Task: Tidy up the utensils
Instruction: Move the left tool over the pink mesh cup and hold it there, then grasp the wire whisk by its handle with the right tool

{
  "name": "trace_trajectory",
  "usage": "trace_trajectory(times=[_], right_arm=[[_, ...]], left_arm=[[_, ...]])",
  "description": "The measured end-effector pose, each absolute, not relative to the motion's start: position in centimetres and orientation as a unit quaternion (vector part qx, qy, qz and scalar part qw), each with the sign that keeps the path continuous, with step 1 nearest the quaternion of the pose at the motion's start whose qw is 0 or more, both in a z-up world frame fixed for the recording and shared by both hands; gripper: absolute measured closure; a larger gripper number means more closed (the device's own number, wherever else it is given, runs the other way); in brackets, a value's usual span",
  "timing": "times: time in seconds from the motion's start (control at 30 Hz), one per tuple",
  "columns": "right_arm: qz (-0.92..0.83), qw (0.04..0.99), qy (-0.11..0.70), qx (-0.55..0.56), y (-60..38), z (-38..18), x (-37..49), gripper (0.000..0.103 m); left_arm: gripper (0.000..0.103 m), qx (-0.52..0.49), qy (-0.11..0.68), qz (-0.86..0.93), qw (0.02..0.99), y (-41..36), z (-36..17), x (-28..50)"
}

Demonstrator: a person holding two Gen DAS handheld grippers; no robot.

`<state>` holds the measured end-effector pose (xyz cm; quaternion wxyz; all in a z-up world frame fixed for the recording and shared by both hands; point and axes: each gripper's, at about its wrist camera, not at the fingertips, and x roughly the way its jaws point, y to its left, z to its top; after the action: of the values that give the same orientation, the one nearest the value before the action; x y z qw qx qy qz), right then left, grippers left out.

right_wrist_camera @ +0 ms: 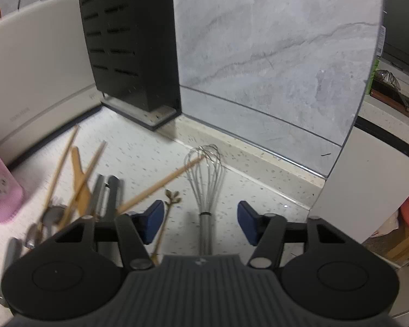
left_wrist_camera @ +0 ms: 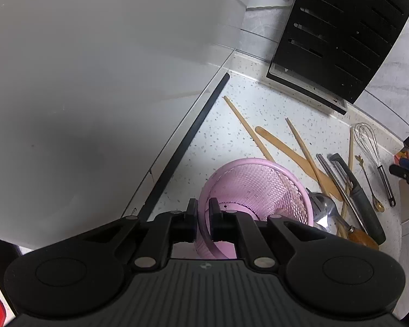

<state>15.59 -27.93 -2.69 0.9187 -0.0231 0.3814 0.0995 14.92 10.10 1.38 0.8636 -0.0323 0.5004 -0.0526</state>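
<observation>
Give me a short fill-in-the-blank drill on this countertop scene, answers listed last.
1. The left claw is clamped on the rim of the ___ mesh cup.
2. Between the right claw's open fingers lies the handle of a wire ___.
3. The slotted knife block is coloured ___.

Missing words: pink; whisk; black

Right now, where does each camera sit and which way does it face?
Left wrist: on the left hand-held gripper, looking steeply down at the pink mesh basket, whose rim its black fingers clamp.
Right wrist: on the right hand-held gripper, angled down at the whisk, which lies between its blue pads, untouched.
Shared: basket, whisk, black knife block, chopsticks.
</observation>
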Motion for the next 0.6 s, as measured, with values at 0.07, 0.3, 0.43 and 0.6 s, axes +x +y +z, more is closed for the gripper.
trace_trajectory(times=[0.07, 0.3, 0.43, 0.6], right_arm=[[0.097, 0.916, 0.389, -0.030, -27.7, -3.0, 16.6, 0.051], [0.101, 0.899, 0.426, -0.025, -26.5, -4.2, 20.3, 0.052], [0.099, 0.891, 0.441, -0.030, -25.6, -5.0, 22.0, 0.053], [0.087, 0.886, 0.455, -0.036, -25.1, -5.7, 23.4, 0.056]], left_arm=[[0.094, -0.030, 0.499, -0.052, 0.864, 10.0, 1.4, 14.8], [0.094, -0.029, 0.497, -0.056, 0.865, 9.8, 1.4, 14.6], [0.092, -0.038, 0.501, -0.067, 0.862, 10.1, 1.4, 14.5], [0.091, -0.054, 0.493, -0.080, 0.865, 10.7, 2.3, 14.2]])
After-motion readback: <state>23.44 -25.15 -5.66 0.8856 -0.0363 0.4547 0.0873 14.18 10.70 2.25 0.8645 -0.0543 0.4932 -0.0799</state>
